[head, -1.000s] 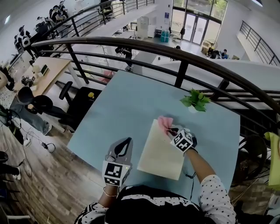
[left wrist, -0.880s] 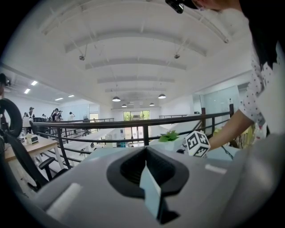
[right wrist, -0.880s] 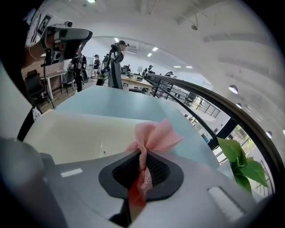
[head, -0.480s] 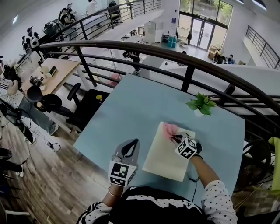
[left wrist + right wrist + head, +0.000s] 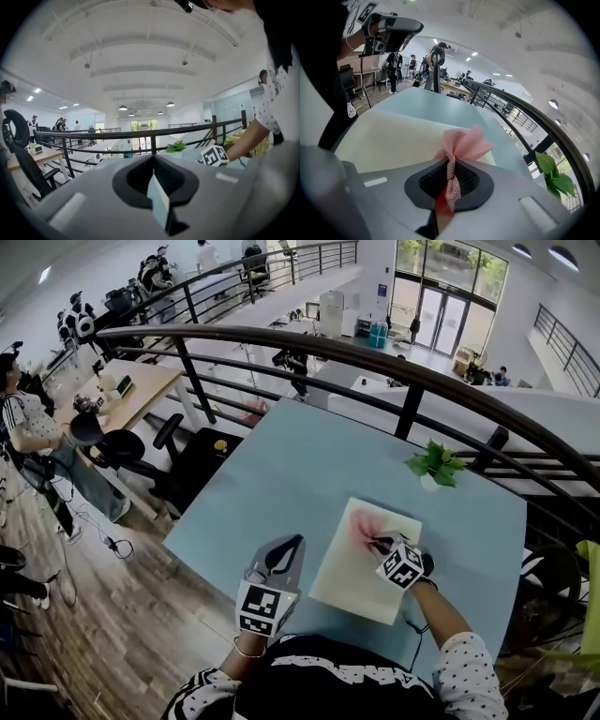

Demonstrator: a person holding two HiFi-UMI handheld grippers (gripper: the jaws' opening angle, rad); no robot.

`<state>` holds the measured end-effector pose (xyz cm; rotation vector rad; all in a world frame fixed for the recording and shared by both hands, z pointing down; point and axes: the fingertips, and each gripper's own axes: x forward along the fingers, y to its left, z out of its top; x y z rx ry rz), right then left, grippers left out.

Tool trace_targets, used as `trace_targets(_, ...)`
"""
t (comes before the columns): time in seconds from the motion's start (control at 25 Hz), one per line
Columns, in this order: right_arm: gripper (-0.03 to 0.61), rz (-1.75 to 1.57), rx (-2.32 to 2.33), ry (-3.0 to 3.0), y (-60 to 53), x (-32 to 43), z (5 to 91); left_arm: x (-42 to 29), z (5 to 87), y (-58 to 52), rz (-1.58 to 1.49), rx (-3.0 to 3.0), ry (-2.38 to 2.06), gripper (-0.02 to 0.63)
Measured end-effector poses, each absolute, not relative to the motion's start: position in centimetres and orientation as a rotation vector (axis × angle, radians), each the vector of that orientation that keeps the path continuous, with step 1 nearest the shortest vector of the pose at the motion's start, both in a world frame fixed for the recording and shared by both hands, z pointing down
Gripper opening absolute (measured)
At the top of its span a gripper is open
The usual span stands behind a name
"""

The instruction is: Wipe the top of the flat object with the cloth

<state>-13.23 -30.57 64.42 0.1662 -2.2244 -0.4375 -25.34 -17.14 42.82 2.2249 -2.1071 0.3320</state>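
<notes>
Cloth (image 5: pixel 465 142) pinched in right tongs (image 5: pixel 378 542), forearm (image 5: pixel 433 604) reaching over flat board (image 5: pixel 349 582).

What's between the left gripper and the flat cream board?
Just bare blue table, seen in the head view; left gripper and board are apart.

Head view: high, facing steeply down on the desk (image 5: pixel 281 465). Left gripper view: low, level, facing the far railing (image 5: pixel 117 134). Right gripper view: close over the cream board (image 5: pixel 389 136), facing far-left. All share the potted plant (image 5: pixel 434 465).
</notes>
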Motion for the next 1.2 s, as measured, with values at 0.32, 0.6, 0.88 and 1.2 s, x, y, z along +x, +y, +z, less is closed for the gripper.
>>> trace_targets(0.32, 0.006, -0.447, 0.109, -2.212, -27.6, -12.8, 64.6, -24.6, 42.3, -15.8, 0.323, 2.245, -2.11, 0.0)
trace_targets(0.6, 0.006, -0.456, 0.085, -2.225, -25.0, -12.1, 64.3, -23.7, 41.9, -15.1, 0.326, 2.267, -2.091, 0.0)
trace_targets(0.88, 0.006, -0.474, 0.05, -2.217, -23.0, -12.1, 64.3, -23.4, 42.1, -14.5, 0.339, 2.277, -2.075, 0.0)
trace_targets(1.2, 0.006, -0.46, 0.017, -2.23, -20.3, -11.6, 64.4, -23.0, 42.5, -14.2, 0.355, 2.288, -2.049, 0.0)
